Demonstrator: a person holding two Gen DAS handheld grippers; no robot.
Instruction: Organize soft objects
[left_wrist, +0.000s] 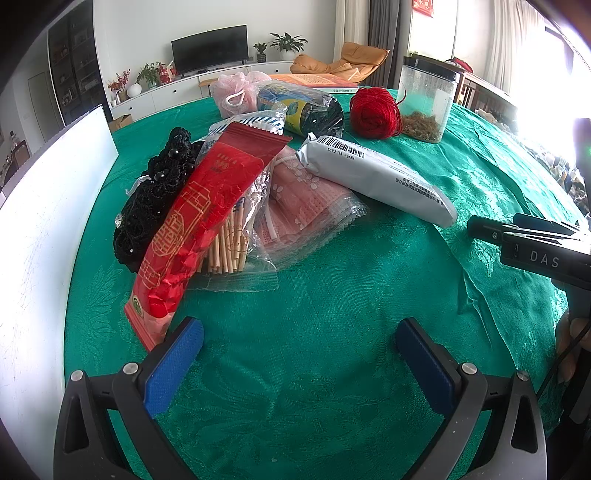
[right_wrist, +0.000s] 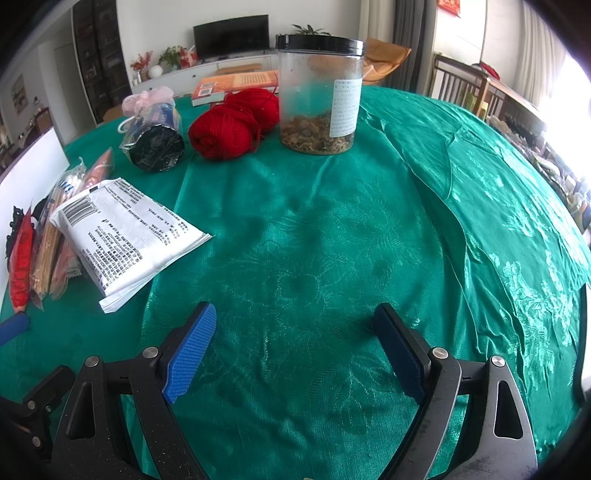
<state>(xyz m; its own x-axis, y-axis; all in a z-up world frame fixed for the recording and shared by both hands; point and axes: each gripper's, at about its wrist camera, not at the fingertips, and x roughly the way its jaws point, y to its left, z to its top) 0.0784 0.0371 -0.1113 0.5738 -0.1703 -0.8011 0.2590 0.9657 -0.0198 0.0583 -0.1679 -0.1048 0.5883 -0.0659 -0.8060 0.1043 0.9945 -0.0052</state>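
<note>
The worktop (right_wrist: 332, 229) is covered by a green patterned cloth (left_wrist: 314, 350), creased toward my right. A white board (left_wrist: 48, 229) stands upright along its left edge.

Ahead and left of my left fingers (left_wrist: 299, 365) lies a heap of soft goods. A white sealed pouch with a barcode (left_wrist: 376, 177) lies on the right of the heap, one end propped on a clear packet of pink face masks (left_wrist: 306, 210). A red foil packet (left_wrist: 199, 225) lies slantwise over a clear bag of wooden sticks (left_wrist: 229, 251); its near corner is just beside my left-hand blue pad (left_wrist: 173, 369), and I cannot tell whether they touch. A black crocheted item with beads (left_wrist: 159, 192) sits at the left of the heap. Behind these: a wrapped dark roll (left_wrist: 306, 110), a pink bath pouf (left_wrist: 236, 90), a red ball of yarn (left_wrist: 375, 112), a clear jar with a black lid (right_wrist: 319, 96) holding brown dried matter, and an orange book (right_wrist: 236, 86).

My left fingers are spread wide and hold nothing; bare cloth lies between them.

My right fingers (right_wrist: 295, 354) are likewise spread wide and empty, over bare cloth. The white pouch lies ahead and left of them, apart; the yarn and jar stand well beyond.
</note>
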